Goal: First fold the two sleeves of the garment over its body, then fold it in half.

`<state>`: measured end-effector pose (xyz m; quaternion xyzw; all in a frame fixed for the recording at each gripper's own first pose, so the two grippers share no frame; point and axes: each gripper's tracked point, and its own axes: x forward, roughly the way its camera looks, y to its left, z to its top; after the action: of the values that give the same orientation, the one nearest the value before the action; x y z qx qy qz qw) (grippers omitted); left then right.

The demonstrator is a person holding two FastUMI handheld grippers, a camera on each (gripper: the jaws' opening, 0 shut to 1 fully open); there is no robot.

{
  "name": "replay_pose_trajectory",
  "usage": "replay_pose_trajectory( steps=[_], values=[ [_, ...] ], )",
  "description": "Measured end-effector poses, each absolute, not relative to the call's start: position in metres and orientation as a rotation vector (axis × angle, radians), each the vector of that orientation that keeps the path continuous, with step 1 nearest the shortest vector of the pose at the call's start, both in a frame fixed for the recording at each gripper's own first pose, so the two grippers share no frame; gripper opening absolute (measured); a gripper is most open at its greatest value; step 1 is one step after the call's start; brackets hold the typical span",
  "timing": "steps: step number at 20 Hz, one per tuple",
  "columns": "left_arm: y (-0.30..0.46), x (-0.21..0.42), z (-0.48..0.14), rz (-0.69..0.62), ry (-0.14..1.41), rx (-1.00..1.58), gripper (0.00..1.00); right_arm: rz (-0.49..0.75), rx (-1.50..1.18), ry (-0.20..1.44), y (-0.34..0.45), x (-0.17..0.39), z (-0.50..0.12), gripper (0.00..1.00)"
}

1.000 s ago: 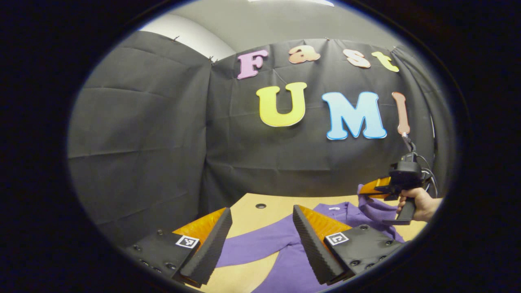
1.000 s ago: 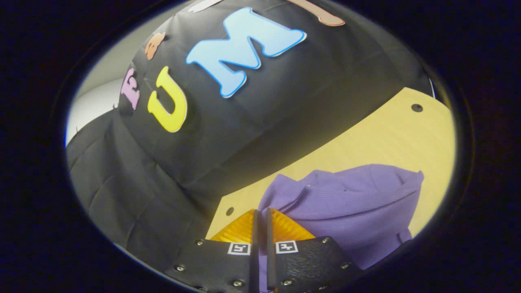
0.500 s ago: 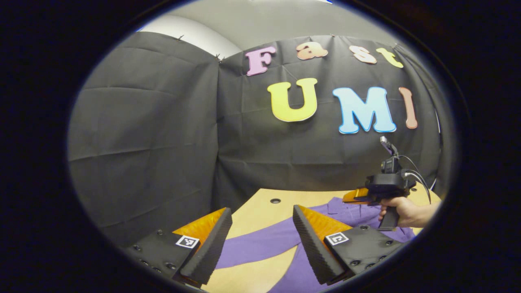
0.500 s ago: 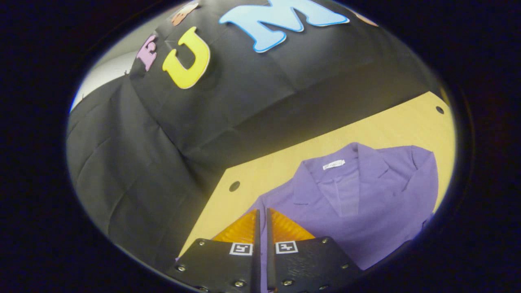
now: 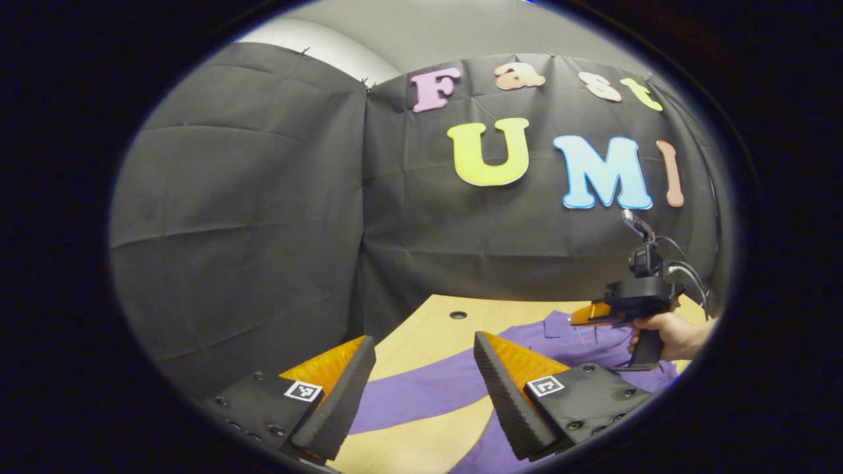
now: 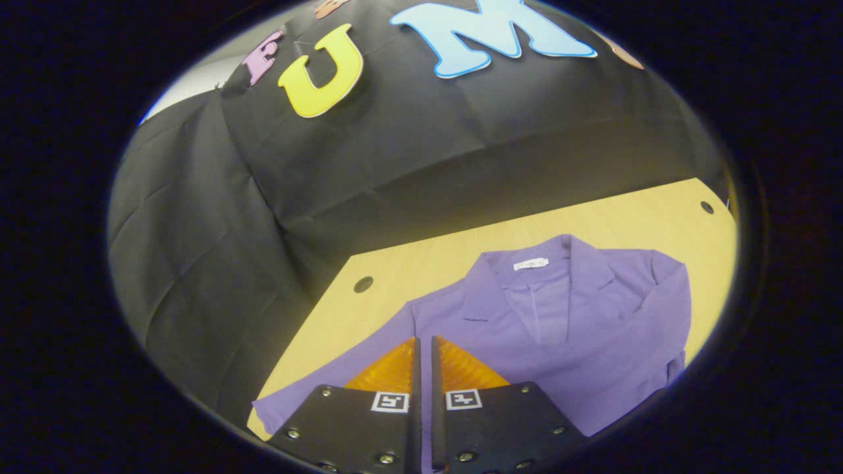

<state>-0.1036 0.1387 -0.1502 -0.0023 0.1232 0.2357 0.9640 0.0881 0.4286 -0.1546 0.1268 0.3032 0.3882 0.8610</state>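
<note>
A purple collared garment (image 6: 527, 329) lies flat on the wooden table (image 6: 428, 263), collar toward the wall. The sleeve on the right (image 6: 665, 316) is folded in over the body. My right gripper (image 6: 423, 343) hangs low over the body with its fingers together; a strip of purple cloth shows in the slit between them. The other sleeve (image 5: 421, 392) stretches out flat to the left, just beyond my open left gripper (image 5: 421, 349), which holds nothing. In the left gripper view a hand (image 5: 668, 329) holds the right gripper (image 5: 586, 316) over the garment (image 5: 573, 332).
The booth's black cloth wall stands close behind the table and along its left side. Round holes (image 6: 363, 284) (image 6: 707, 207) mark the far corners of the tabletop. Bare wood (image 5: 421, 329) lies between the stretched sleeve and the wall.
The right gripper carried the lifted sleeve down and across; the bunched cloth has flattened, so the collar and folded sleeve now show. The left gripper stayed open and turned slightly left.
</note>
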Motion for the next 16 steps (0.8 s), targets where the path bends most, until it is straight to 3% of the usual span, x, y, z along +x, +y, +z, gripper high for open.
replay_pose_trajectory(
  steps=[2,4,5,6,8,9,10,12,16],
  values=[
    [0.151,-0.106,-0.168,0.489,0.282,-0.019,0.99,0.812,0.241,0.621,0.424,0.079,-0.147,0.06],
    [0.165,-0.109,-0.183,0.504,0.303,-0.030,1.00,0.815,0.229,0.612,0.420,0.068,-0.140,0.27],
    [0.173,-0.111,-0.190,0.514,0.309,-0.030,1.00,0.813,0.222,0.605,0.416,0.064,-0.137,0.54],
    [0.182,-0.114,-0.197,0.528,0.317,-0.028,1.00,0.809,0.215,0.598,0.412,0.059,-0.134,0.47],
    [0.200,-0.118,-0.212,0.550,0.333,-0.044,0.97,0.782,0.189,0.567,0.398,0.051,-0.126,0.75],
    [0.209,-0.120,-0.221,0.562,0.343,-0.059,0.97,0.765,0.168,0.538,0.389,0.051,-0.120,0.79],
    [0.218,-0.122,-0.231,0.577,0.354,-0.074,0.97,0.749,0.147,0.509,0.382,0.048,-0.115,0.89],
    [0.235,-0.129,-0.250,0.605,0.378,-0.101,0.94,0.721,0.111,0.452,0.363,0.042,-0.100,0.89],
    [0.266,-0.146,-0.294,0.664,0.444,-0.143,1.00,0.680,0.064,0.376,0.330,0.024,-0.079,0.89]
  ],
)
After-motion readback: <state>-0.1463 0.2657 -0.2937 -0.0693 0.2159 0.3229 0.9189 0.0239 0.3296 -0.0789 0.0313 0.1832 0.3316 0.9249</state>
